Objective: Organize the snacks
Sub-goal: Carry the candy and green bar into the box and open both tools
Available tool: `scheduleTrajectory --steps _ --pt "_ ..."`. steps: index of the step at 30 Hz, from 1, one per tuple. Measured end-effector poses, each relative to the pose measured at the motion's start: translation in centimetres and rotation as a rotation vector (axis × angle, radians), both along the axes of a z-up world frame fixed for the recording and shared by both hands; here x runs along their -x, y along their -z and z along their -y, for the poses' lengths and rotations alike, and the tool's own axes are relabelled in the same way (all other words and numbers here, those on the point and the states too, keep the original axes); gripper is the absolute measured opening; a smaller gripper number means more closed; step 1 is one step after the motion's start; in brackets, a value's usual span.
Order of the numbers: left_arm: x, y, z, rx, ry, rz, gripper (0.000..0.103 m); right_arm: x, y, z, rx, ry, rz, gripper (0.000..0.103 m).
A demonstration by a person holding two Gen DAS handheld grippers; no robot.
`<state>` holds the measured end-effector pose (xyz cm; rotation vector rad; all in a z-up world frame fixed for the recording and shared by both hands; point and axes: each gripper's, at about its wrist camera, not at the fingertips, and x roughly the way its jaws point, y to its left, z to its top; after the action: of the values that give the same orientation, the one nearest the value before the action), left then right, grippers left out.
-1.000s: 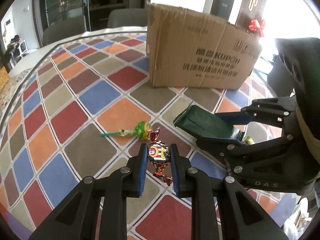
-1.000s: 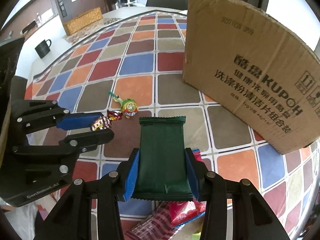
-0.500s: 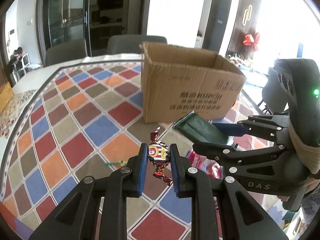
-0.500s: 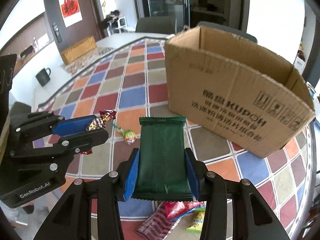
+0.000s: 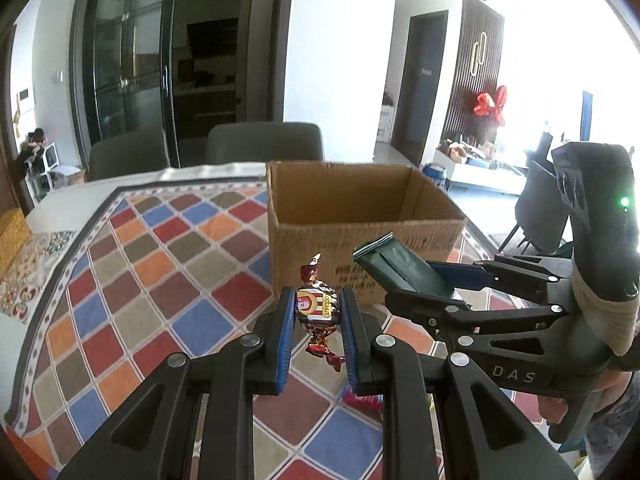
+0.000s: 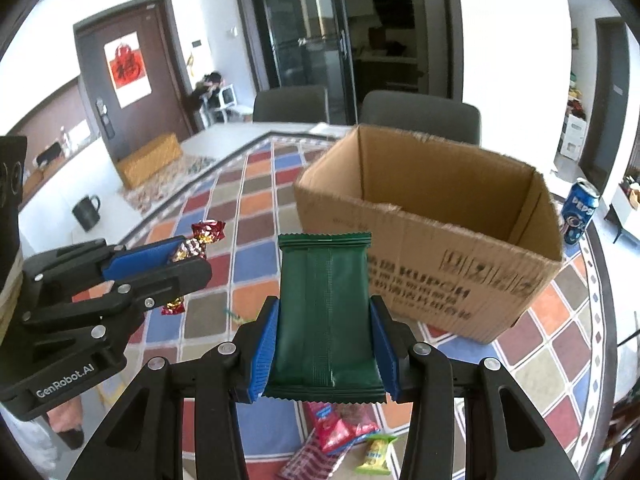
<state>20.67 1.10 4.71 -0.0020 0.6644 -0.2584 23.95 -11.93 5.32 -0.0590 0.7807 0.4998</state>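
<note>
My left gripper [image 5: 316,312] is shut on a shiny red-and-gold wrapped candy [image 5: 318,308], held in the air above the table. In the right wrist view the same candy [image 6: 196,242] pokes out of the left gripper [image 6: 188,256] at the left. My right gripper [image 6: 324,344] is shut on a dark green snack packet [image 6: 326,312], which also shows in the left wrist view as the green packet [image 5: 400,270] in the right gripper [image 5: 416,280]. An open cardboard box [image 5: 356,224] stands just beyond both grippers; in the right wrist view the box [image 6: 432,240] shows a bare inner wall.
Several loose snacks [image 6: 344,436] lie on the chequered tablecloth [image 5: 160,280] below my right gripper. A blue soda can [image 6: 578,212] stands right of the box, a dark mug [image 6: 86,212] at the far left. Grey chairs [image 5: 264,144] line the table's far side.
Both grippers have risen with their snacks, from just above the tablecloth to about the level of the box's rim. The box's open top has come into view.
</note>
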Motion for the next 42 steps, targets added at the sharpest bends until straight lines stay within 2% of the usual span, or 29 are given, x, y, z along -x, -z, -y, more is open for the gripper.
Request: scheduleTrajectory --steps 11,18,36,38,40,42 --pt "-2.8 -2.8 1.4 -0.013 0.015 0.048 0.022 -1.6 -2.9 1.8 -0.041 0.085 0.072 0.045" --pt "-6.0 -3.5 2.0 -0.028 0.016 0.02 0.022 -4.0 -4.2 2.6 -0.039 0.14 0.082 0.045" --pt "-14.6 -1.7 4.2 -0.029 0.041 -0.086 0.023 -10.9 -3.9 5.4 -0.003 0.226 0.058 0.045" --pt "-15.1 -1.5 4.4 -0.039 0.035 -0.096 0.028 -11.4 -3.8 5.7 0.003 0.239 0.057 0.046" --pt "-15.0 -1.5 4.6 -0.047 0.029 -0.09 0.044 -11.8 -3.7 5.8 0.019 0.257 0.053 0.057" --pt "-14.6 -1.5 4.9 -0.07 0.025 -0.074 0.044 -11.8 -3.6 6.3 0.029 0.289 0.058 0.064"
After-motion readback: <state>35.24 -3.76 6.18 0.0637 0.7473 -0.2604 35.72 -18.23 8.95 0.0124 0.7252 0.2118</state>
